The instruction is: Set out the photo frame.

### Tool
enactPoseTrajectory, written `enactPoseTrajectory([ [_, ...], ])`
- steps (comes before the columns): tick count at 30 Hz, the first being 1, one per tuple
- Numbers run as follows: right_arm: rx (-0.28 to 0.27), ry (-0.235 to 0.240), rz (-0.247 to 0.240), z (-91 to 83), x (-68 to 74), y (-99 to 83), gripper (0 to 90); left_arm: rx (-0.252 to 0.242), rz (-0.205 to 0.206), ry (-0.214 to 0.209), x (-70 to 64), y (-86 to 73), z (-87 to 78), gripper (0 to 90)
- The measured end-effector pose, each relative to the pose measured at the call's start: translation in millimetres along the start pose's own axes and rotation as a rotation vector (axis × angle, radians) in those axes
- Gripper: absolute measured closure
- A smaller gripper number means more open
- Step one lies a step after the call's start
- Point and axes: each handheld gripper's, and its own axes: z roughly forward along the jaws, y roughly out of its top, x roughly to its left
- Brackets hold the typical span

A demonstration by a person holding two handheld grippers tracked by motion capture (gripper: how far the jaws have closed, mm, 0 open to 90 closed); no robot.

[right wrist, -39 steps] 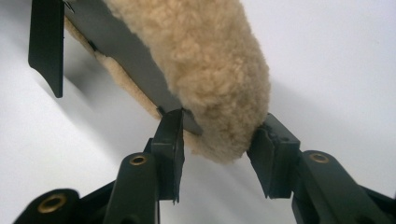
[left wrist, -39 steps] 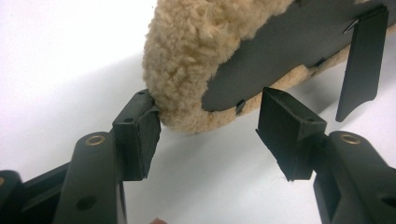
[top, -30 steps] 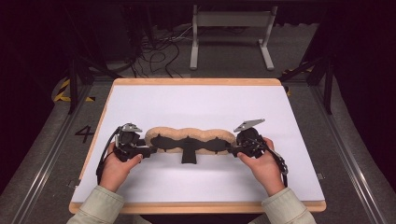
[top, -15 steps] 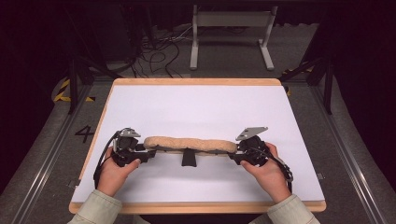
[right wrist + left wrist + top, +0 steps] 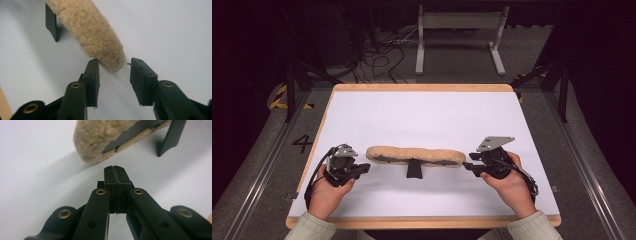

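The bench carries a fleecy pad laid out straight at its near middle. Beside the pad's ends, the right gripper has jaws spread, the left gripper jaws pressed together, empty. Laying out looks done; withdrawal remains.

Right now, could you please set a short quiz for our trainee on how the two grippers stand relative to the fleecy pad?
1. True or false: the left gripper has its jaws closed together, apart from the fleecy pad.
2. Multiple choice: the right gripper is A) shut on the pad, B) open at the pad's end, C) lying on the table.
3. What dark part sticks down under the pad's middle?

Key: 1 true; 2 B; 3 a black handle.
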Motion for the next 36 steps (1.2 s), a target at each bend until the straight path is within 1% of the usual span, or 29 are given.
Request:
enactPoseTrajectory([
  [2,-0.022,-0.006,-0.026,-8.0,-2.0,-3.0,66.4,0.000,0.026,-0.013,-3.4,1.6,1.1,90.0],
  [3,-0.022,-0.006,-0.026,-8.0,-2.0,-3.0,66.4,0.000,0.026,-0.013,-3.4,1.6,1.1,90.0],
  [5,-0.039,-0.016,-0.034,-13.6,-4.8,-5.9,71.3,0.002,0.070,-0.040,-7.8,4.6,3.9,90.0],
  [6,-0.050,-0.021,-0.033,-16.1,-7.5,-8.1,75.4,0.006,0.080,-0.041,-9.7,5.4,4.5,90.0],
  [7,-0.050,-0.021,-0.033,-16.1,-7.5,-8.1,75.4,0.006,0.080,-0.041,-9.7,5.4,4.5,90.0],
  [8,-0.048,-0.025,-0.033,-16.4,-8.3,-9.9,80.2,0.003,0.103,-0.042,-12.5,7.3,5.6,90.0],
  [9,-0.045,-0.029,-0.037,-16.0,-8.3,-10.6,82.4,0.003,0.103,-0.042,-12.5,7.3,5.6,90.0],
  [10,-0.045,-0.033,-0.038,-15.5,-8.1,-11.1,85.0,0.007,0.143,-0.045,-16.5,8.6,6.9,90.0],
  [12,-0.052,-0.048,-0.051,-14.9,-8.5,-11.9,90.0,0.018,0.156,-0.047,-18.5,9.2,9.1,90.0],
  [13,-0.053,-0.049,-0.050,-14.5,-8.9,-12.0,90.0,0.018,0.158,-0.044,-18.4,9.3,9.9,90.0],
  [17,-0.063,-0.050,-0.051,-11.5,-11.3,-13.2,90.0,0.017,0.139,-0.038,-15.8,9.9,13.1,90.0],
  [18,-0.063,-0.050,-0.051,-11.5,-11.3,-13.2,90.0,0.017,0.139,-0.038,-15.8,9.9,13.1,90.0],
  [19,-0.073,-0.060,-0.050,-10.0,-12.2,-13.8,90.0,0.021,0.137,-0.040,-14.1,10.8,15.6,90.0],
  [21,-0.076,-0.064,-0.046,-8.8,-13.7,-14.5,90.0,0.020,0.131,-0.031,-13.5,12.0,19.0,90.0],
  [23,-0.077,-0.063,-0.042,-7.1,-14.6,-15.2,90.0,0.019,0.131,-0.031,-12.9,13.0,20.3,90.0],
  [24,-0.076,-0.066,-0.042,-6.2,-14.7,-15.5,90.0,0.006,0.127,-0.013,-12.3,14.6,23.4,90.0],
  [25,-0.076,-0.069,-0.043,-5.6,-14.8,-15.7,90.0,0.006,0.127,-0.013,-12.3,14.6,23.4,90.0],
  [26,-0.076,-0.070,-0.043,-4.5,-15.0,-15.9,90.0,-0.002,0.111,-0.018,-11.8,15.4,26.0,90.0],
  [27,-0.078,-0.069,-0.043,-3.8,-15.1,-16.0,90.0,-0.022,0.083,-0.034,-7.7,15.8,28.5,90.0],
  [28,-0.081,-0.073,-0.044,-3.1,-15.1,-15.9,90.0,-0.032,0.059,-0.034,-6.0,15.2,29.9,90.0],
  [29,-0.084,-0.074,-0.043,-2.4,-15.1,-15.8,90.0,-0.032,0.059,-0.034,-6.0,15.2,29.9,90.0],
  [30,-0.085,-0.073,-0.041,-1.6,-15.1,-15.6,90.0,-0.041,0.026,-0.030,-2.7,13.2,32.5,90.0],
  [33,-0.088,-0.071,-0.036,0.3,-16.4,-15.0,90.0,-0.037,0.001,-0.016,0.5,10.7,35.9,90.0],
  [36,-0.090,-0.062,-0.033,4.0,-16.0,-14.1,90.0,-0.036,-0.007,-0.010,0.6,9.9,37.8,90.0],
])
